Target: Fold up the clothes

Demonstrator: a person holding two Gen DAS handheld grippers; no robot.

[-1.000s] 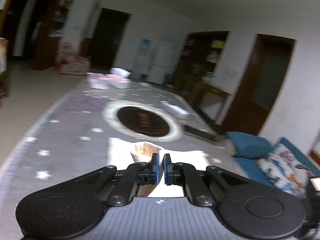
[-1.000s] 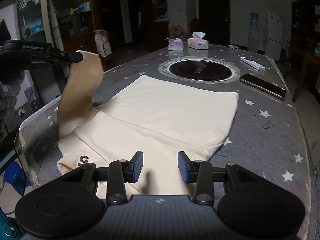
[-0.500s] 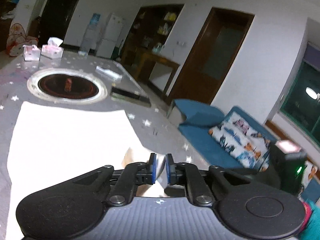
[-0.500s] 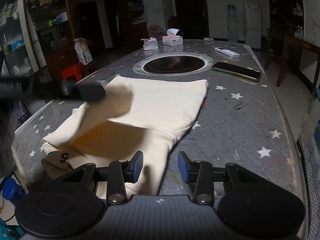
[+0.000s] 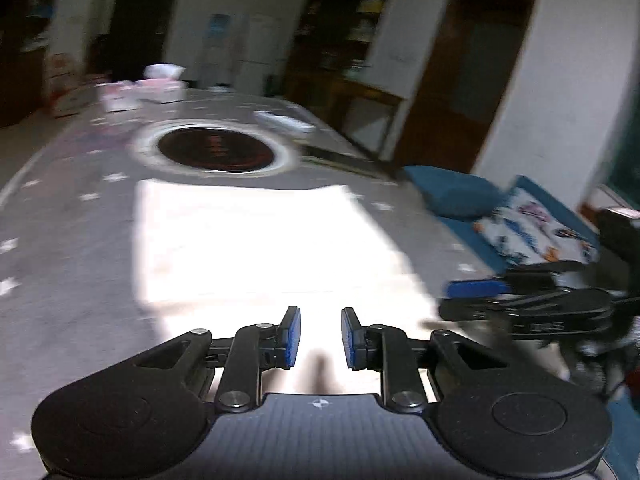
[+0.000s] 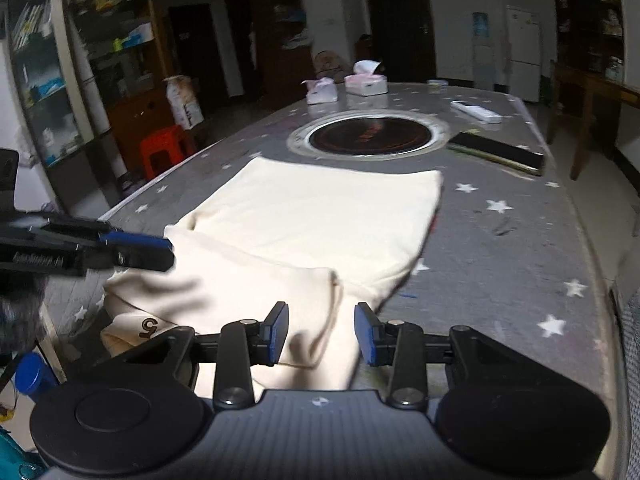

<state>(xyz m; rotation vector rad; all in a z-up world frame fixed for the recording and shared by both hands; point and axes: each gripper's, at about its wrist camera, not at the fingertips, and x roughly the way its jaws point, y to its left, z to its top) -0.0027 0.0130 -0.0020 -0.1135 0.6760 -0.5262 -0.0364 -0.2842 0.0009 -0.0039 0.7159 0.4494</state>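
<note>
A cream garment (image 6: pixel 312 224) lies folded on the grey star-patterned table (image 6: pixel 500 248); it also shows in the left wrist view (image 5: pixel 256 248), overexposed. A folded-over flap with a dark "5" mark (image 6: pixel 148 324) lies at its near left. My left gripper (image 5: pixel 320 340) is open and empty above the garment's near edge; it also shows in the right wrist view (image 6: pixel 136 248), at the left. My right gripper (image 6: pixel 320 332) is open and empty over the garment's near right corner; it shows in the left wrist view (image 5: pixel 480 296) at the right.
A round inset hotplate (image 6: pixel 370 136) sits beyond the garment. A black phone (image 6: pixel 496 152), a white remote (image 6: pixel 476 111) and tissue boxes (image 6: pixel 366 84) lie further back. A blue sofa (image 5: pixel 532 224) stands past the table's right edge, a red stool (image 6: pixel 164 152) on its left.
My left gripper carried the cloth flap over onto the garment, then opened and let it go. The flap now lies flat. My right gripper stayed open.
</note>
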